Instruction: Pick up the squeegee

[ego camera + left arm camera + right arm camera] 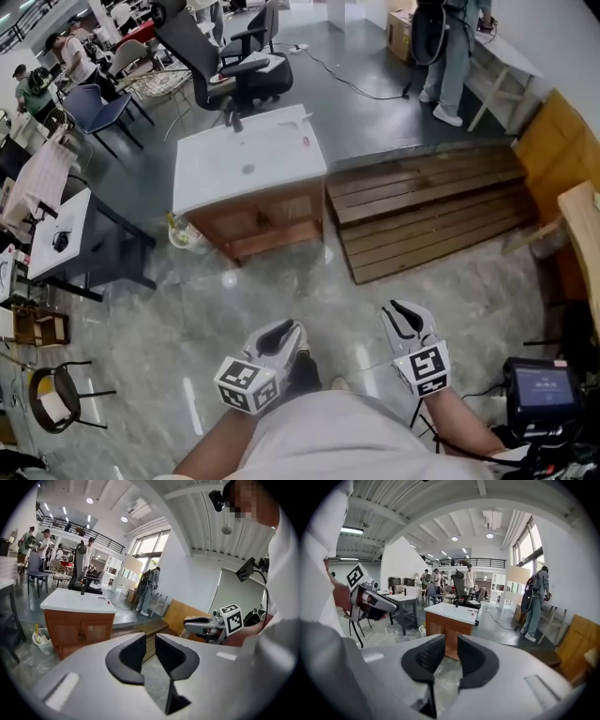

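A vanity cabinet with a white basin top stands ahead on the grey floor. A small slim item with a red part lies near the top's right edge; it is too small to tell what it is. It also shows as a red speck in the left gripper view and as a speck in the right gripper view. My left gripper and right gripper are held close to my body, well short of the cabinet. Both are open with nothing between the jaws.
A low wooden slat platform lies right of the cabinet. A small bucket sits at the cabinet's left foot. An office chair stands behind it, tables and chairs at left. A person stands at the back right.
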Demonstrator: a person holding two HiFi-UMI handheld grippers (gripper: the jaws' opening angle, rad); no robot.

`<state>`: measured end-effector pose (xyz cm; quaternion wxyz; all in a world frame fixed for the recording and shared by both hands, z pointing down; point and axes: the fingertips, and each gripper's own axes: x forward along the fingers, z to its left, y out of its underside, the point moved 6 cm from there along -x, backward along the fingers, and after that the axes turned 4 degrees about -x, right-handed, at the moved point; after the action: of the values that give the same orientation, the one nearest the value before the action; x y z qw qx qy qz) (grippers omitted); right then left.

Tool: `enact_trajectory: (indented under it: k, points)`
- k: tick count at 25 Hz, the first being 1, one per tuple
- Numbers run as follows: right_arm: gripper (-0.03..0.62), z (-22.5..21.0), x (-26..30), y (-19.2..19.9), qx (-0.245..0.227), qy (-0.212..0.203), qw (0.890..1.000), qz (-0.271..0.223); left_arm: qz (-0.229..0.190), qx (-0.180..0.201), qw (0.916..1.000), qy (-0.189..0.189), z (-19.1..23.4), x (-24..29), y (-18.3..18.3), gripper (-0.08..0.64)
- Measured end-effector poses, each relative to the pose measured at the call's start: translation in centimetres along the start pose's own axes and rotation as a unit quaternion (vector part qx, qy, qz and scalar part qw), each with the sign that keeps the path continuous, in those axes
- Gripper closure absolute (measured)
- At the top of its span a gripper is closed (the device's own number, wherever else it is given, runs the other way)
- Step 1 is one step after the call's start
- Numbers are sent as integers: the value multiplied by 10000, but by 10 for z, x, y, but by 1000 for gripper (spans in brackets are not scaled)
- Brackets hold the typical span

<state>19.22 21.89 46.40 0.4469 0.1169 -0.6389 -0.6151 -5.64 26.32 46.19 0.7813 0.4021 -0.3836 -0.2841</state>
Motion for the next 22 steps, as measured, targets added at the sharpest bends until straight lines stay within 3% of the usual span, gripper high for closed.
enact_trajectory:
  k: [6, 12, 17, 22]
  points:
    - [494, -36, 75, -45, 70, 403, 9990, 185, -43, 74, 9999, 123, 86, 73, -73, 476]
    - [491, -65, 150, -94, 223, 719, 9972, -40, -39, 176, 9998, 40, 168, 139, -130, 448]
    - [491, -96, 190, -108, 227, 528, 9983, 31, -177, 67, 9994, -286, 204, 205, -166, 442]
    - [491, -159, 242, -103, 315, 256, 9991, 124, -194, -6, 9979, -619, 238, 294, -197, 429]
